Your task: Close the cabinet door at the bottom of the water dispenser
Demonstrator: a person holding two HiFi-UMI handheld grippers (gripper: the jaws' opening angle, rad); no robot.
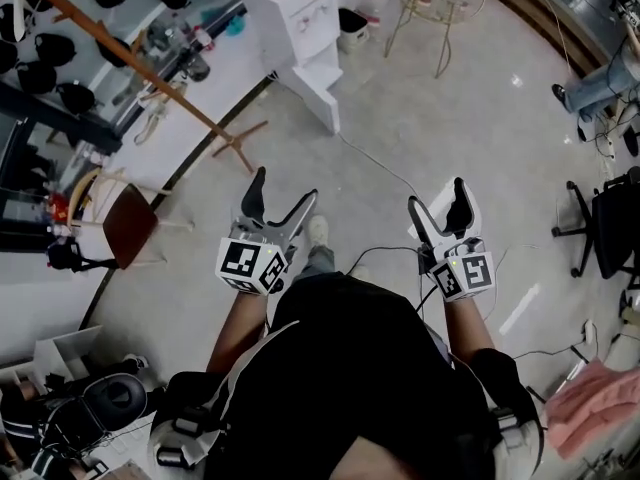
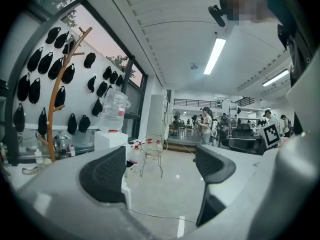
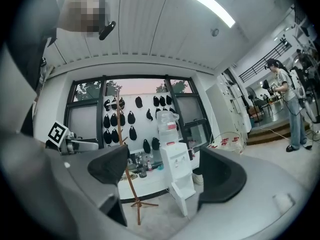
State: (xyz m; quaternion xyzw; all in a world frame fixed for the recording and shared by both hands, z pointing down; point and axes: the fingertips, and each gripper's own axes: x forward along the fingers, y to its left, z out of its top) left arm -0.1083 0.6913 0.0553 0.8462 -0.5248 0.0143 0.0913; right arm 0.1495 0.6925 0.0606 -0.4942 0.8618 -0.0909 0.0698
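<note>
— White and boxy, with a clear bottle [image 3: 168, 121] upended on top: the water dispenser [image 3: 176, 166] stands against the window wall.
— Where is its cabinet door?
— The cabinet door [image 3: 183, 196] is at the dispenser's foot, swung out from the body toward the open floor [image 1: 430, 128], not shut.
— How near the dispenser are the tongs?
— Both are well apart from it. The left tongs [image 2: 160, 171] and the right tongs [image 3: 167, 171] are held out in front of the person, with bare pale floor between them and the dispenser.
— Are they gripping anything?
— No. The left tongs have their dark pads spread with only air between. The right tongs gape wide too, and the dispenser shows far off through their gap.
— What stands next to the dispenser?
— In the right gripper view a wooden coat rack [image 3: 127, 184] stands just beside it on its left, feet on the floor. Behind the rack a low white worktop [image 3: 152, 183] runs along the wall away from the dispenser, with small bottles on it. Dark caps [image 3: 131, 119] hang on the wall above.
— And on the dispenser's other side?
— A dark bin [image 1: 350, 23] sits just beside it, then a wire stand [image 1: 430, 8] farther off. A thin cable [image 1: 385, 173] trails over the floor from near the dispenser's foot toward the person.
</note>
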